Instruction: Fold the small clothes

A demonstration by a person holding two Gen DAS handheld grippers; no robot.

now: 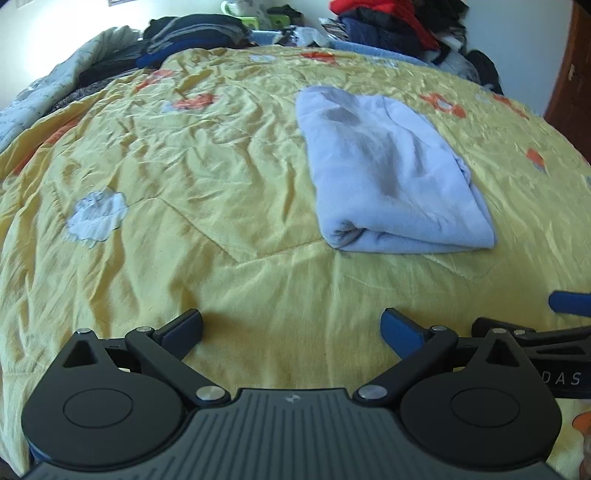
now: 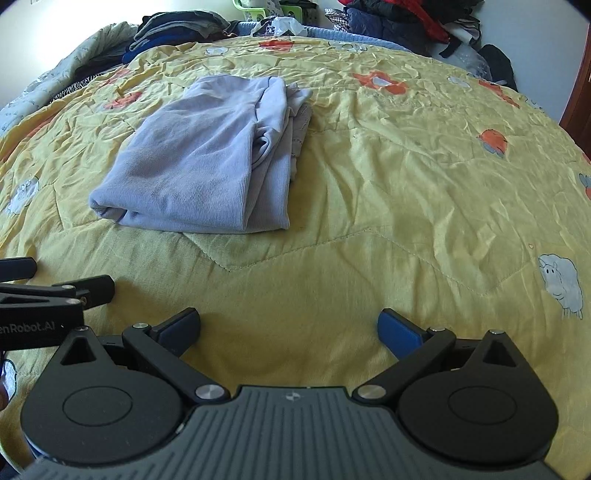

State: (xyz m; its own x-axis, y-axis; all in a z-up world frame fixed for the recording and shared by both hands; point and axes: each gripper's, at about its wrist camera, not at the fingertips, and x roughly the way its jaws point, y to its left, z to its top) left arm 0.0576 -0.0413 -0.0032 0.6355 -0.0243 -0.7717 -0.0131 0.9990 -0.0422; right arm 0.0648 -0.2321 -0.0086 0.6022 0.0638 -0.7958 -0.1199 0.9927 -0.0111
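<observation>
Both tongs are spread wide and hold nothing: the left tongs [image 1: 291, 328] and the right tongs [image 2: 289, 326] hang low over the yellow quilt [image 1: 184, 184]. The folded pale blue garment [image 1: 388, 173] lies on it, right of centre in the left view, apart from both tongs.

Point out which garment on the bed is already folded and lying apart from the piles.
The pale lilac garment, alone on the yellow quilt; others are heaped along the far edge.

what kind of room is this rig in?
Likely a bedroom. The surface is a bed with a yellow quilted bedspread, a folded light blue garment lies on it, and piles of clothes sit along the far edge by the wall.
</observation>
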